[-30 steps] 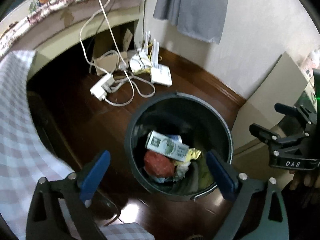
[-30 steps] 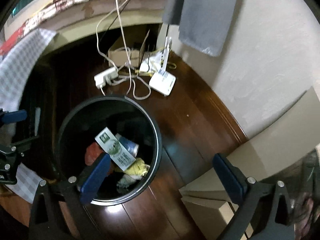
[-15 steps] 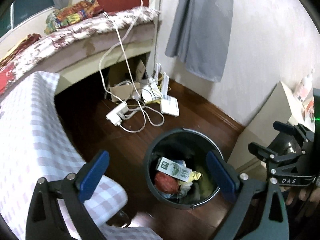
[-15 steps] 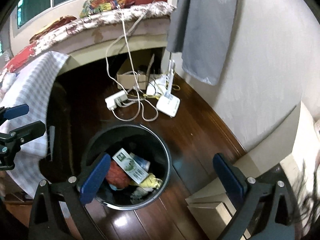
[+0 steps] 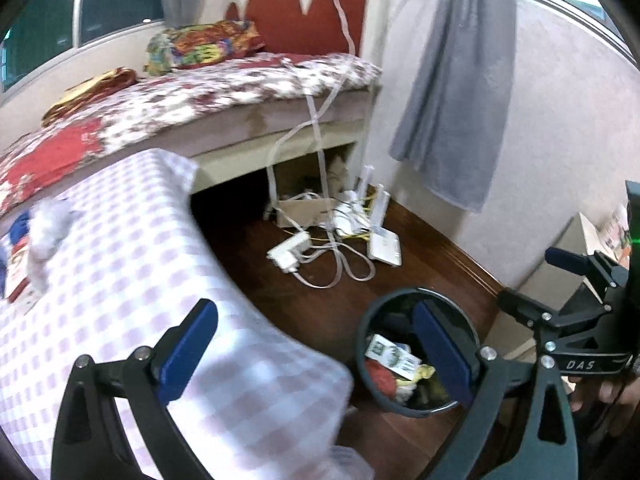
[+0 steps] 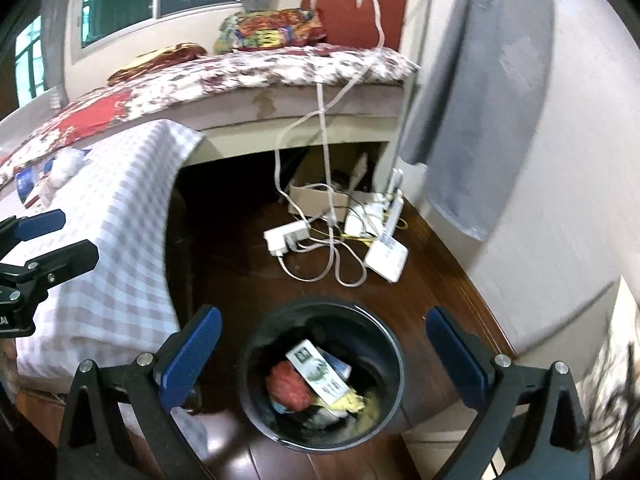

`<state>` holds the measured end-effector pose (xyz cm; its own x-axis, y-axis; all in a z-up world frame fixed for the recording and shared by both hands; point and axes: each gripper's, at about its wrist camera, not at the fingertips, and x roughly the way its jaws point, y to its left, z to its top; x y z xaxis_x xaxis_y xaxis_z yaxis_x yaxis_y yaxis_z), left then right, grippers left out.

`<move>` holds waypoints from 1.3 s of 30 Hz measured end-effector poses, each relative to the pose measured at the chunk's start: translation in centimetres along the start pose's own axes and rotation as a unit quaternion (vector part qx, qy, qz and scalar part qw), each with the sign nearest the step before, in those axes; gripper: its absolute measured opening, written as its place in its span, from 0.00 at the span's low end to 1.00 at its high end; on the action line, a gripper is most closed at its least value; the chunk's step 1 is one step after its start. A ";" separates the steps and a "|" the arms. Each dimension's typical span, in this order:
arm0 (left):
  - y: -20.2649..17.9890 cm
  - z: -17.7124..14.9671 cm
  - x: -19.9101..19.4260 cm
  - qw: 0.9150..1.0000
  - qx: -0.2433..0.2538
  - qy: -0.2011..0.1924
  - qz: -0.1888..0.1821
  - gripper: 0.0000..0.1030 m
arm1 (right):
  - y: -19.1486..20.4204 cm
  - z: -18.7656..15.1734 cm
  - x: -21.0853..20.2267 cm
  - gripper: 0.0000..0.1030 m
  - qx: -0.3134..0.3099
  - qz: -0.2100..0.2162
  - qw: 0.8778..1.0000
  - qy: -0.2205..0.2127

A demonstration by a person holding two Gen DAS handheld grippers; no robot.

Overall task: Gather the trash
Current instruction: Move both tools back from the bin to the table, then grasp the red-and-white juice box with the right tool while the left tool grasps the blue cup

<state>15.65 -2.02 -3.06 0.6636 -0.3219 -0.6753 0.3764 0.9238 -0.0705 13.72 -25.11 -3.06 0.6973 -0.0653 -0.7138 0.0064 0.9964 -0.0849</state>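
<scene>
Below, the black trash bin point(image 6: 320, 376) stands on the dark wood floor point(image 6: 432, 292), holding a green-and-white carton point(image 6: 318, 372) and red wrapper point(image 6: 290, 386). Both the left tongs point(image 5: 316, 354) and right tongs point(image 6: 324, 356) gape wide, gripping nothing. A checked cloth point(image 5: 120, 264) covers the worktop beside the bin, where crumpled tissue point(image 5: 48, 228) lies.

Black trash bin point(image 6: 394, 360) between the blue-padded jaws of the right gripper point(image 6: 320, 354) holds a red wad point(image 6: 289, 388), a white-green printed carton point(image 6: 318, 372) and a yellow wrapper point(image 6: 350, 402). Left of the jaws, lilac-white checked cloth point(image 6: 116, 240). Beyond the jaws: dark brown wood floor point(image 6: 436, 276), white cables point(image 6: 332, 256), red-white floral bedspread point(image 6: 240, 72), grey hanging cloth point(image 6: 476, 92).
</scene>
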 end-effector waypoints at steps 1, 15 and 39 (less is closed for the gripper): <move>0.6 -0.1 -0.3 1.000 -0.004 -0.002 0.002 0.96 | 0.7 0.3 0.0 1.00 -0.005 0.003 1.000 -0.003; 13.4 -2.6 -6.0 0.991 -0.089 -0.046 0.091 0.96 | 13.7 5.1 0.2 1.00 -0.074 0.104 0.991 -0.027; 35.0 -9.0 -10.1 0.943 -0.223 -0.032 0.244 0.95 | 42.7 11.6 7.0 1.00 -0.182 0.224 0.958 -0.005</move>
<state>16.32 35.44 -5.32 0.7298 0.1666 -0.6630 -0.2853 0.9556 -0.0739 27.19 17.62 -3.68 0.5792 0.3666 -0.7281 -0.5432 0.8395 -0.0094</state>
